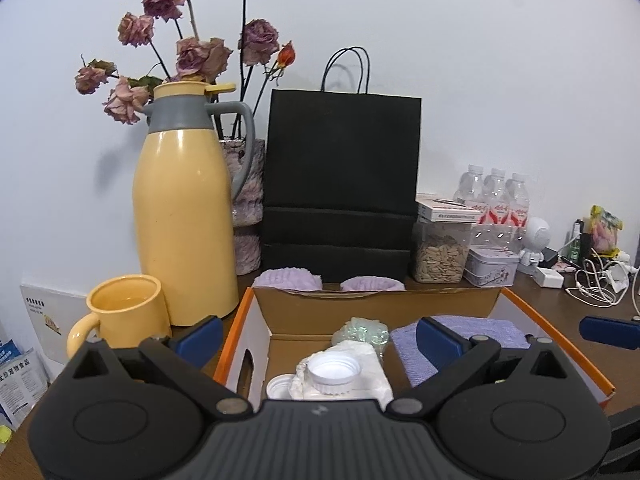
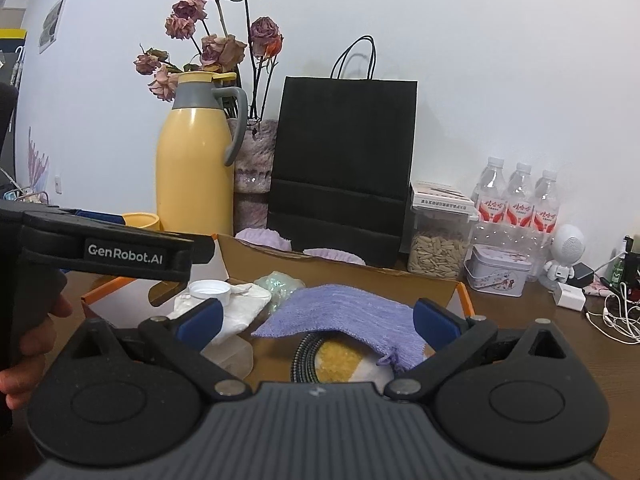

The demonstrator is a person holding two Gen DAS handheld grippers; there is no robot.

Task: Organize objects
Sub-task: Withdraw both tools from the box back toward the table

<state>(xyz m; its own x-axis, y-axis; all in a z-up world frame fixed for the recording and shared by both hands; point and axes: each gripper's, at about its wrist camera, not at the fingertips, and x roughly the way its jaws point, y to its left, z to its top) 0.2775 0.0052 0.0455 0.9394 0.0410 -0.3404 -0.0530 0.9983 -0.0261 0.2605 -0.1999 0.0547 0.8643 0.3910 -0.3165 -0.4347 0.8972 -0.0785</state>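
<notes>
Both grippers hang over the open box [image 2: 462, 286], pointing forward and slightly down toward its far wall. The left gripper [image 1: 320, 336] has its jaws spread wide with nothing between the pads. The right gripper [image 2: 318, 318] is released the same way; the purple cloth [image 2: 344, 312] lies below and between its fingers, but neither pad presses on it.

The cloth is the thing nearest a grasp. It lies in the right half of the box, draped over a metal hose [image 2: 306, 356] and a yellow item that you cannot identify from here. Its long axis runs roughly across the right gripper's line, from one finger toward the other, with the near edge sagging toward you. Your right hand is the nearer one; from the left wrist view the cloth [image 1: 472, 334] sits off to the right, behind the right finger.

The left half of the box holds a white cap [image 1: 332, 370] resting on crumpled white wrapping [image 1: 370, 360], directly ahead of the left gripper, with a pale green bundle [image 1: 362, 330] just beyond. Your left hand [image 2: 36, 344] holds its tool level.

If the cloth is next, expect to lower the right gripper straight ahead and close across the short width. The hose underneath may snag.
</notes>
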